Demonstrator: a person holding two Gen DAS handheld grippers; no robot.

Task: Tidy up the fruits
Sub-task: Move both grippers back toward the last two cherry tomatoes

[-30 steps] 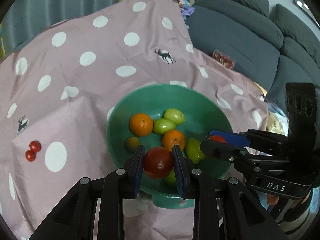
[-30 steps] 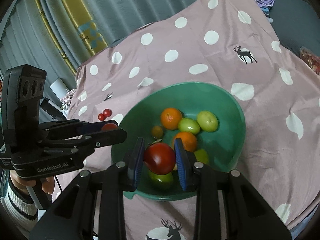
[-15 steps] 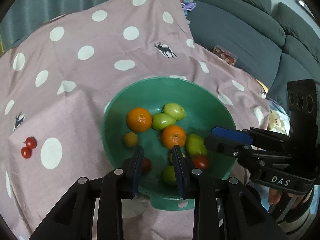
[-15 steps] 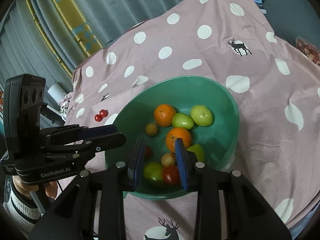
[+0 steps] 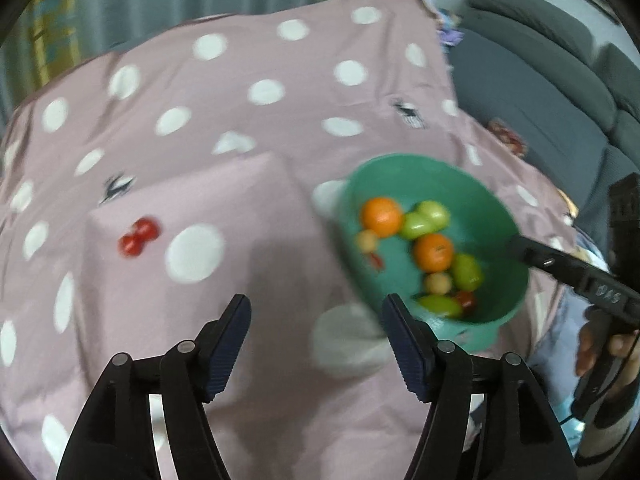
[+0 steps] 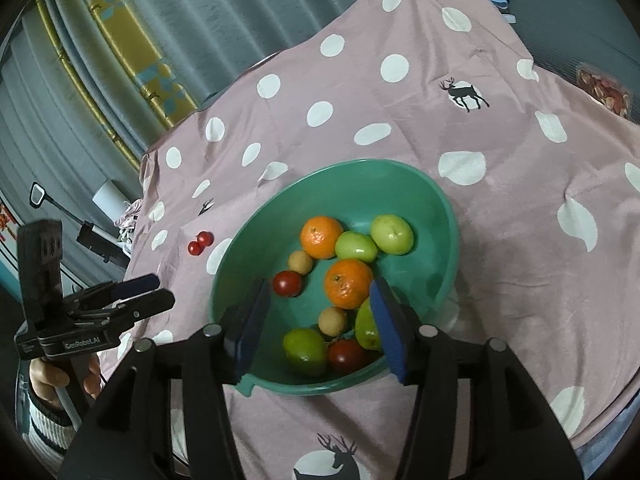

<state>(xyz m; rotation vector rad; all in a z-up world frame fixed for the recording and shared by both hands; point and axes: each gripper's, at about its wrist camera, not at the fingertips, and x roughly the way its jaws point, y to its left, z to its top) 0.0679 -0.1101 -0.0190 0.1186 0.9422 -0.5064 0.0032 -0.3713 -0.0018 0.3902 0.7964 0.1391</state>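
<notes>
Both grippers released, empty: right gripper (image 6: 320, 320) over bowl (image 6: 440, 216); left gripper (image 5: 316, 336) beside it, cherry tomatoes (image 5: 138, 237) well apart.

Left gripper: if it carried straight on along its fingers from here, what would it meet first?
Probably only the pink polka-dot cloth: the open left gripper points at bare fabric between the two small red tomatoes and the round green plastic bowl. The frame is blurred, so depth is uncertain.

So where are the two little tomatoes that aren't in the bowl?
The tomatoes lie together on the cloth, just left of the bowl in the right wrist view.
</notes>
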